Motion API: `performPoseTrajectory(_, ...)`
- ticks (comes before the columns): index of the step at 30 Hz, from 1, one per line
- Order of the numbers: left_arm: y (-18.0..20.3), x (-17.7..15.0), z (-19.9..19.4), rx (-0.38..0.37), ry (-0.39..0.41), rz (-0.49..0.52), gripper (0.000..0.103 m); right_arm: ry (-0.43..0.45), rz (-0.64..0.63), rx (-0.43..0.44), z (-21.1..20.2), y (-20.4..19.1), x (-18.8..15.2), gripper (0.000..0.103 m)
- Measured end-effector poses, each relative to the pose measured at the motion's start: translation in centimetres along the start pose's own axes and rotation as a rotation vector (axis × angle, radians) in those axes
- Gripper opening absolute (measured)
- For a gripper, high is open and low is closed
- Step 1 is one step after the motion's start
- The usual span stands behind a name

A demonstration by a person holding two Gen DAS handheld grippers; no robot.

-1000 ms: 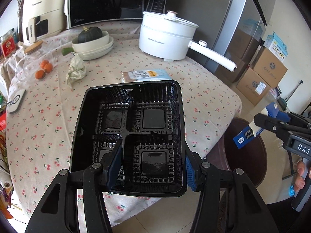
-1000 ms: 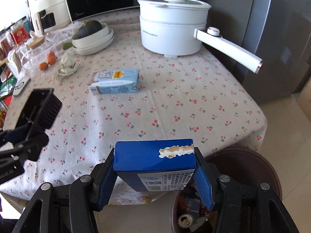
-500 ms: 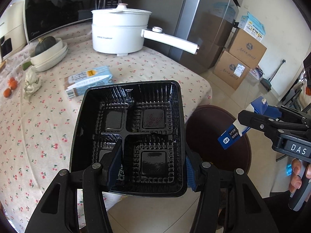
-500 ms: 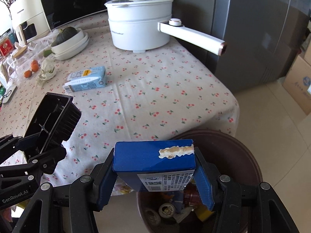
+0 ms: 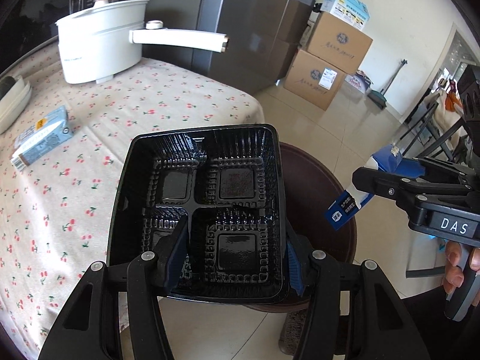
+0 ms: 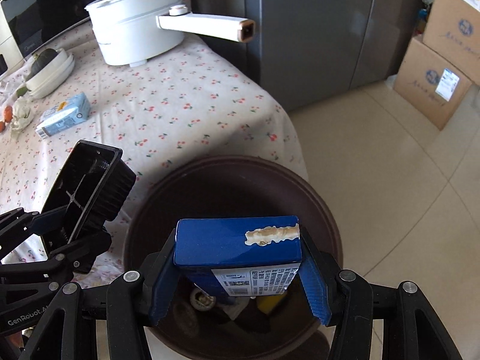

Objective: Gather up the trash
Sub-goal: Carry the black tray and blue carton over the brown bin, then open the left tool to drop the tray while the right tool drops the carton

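We find the right gripper (image 6: 238,273) clamped on the blue carton (image 6: 237,240), directly above the open bin (image 6: 315,192). The left gripper (image 5: 237,258) grips the black tray (image 5: 198,204) at the bin's near-left edge. In our judgement, the right hand releases first.
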State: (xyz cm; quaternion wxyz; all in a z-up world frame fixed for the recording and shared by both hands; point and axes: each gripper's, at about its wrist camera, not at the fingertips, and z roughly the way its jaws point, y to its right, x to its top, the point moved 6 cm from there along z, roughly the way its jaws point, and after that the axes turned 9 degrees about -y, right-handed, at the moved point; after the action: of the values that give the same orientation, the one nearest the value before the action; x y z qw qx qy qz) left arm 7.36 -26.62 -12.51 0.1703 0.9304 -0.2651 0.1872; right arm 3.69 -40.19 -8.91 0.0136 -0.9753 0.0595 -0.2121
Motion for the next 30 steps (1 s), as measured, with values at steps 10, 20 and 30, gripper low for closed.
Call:
performPoseTrajectory(10, 1.3, 0.2, 0.6, -0.023, 0.011, 0.040, 0.101, 0.003, 0.044, 0.002, -0.4, 2.0, 0.1, 0.063)
performPoseTrajectory(20, -3.1, -0.1, -0.9, 0.066, 0.005, -0.045, 0.101, -0.004, 0.029, 0.006, -0.1, 1.0, 0.4, 0.063)
performPoseTrajectory(30, -5.5, -1.0, -2.6, 0.123, 0.006, -0.072, 0.102, 0.027, 0.017, 0.011, -0.8, -0.9, 1.3, 0.087)
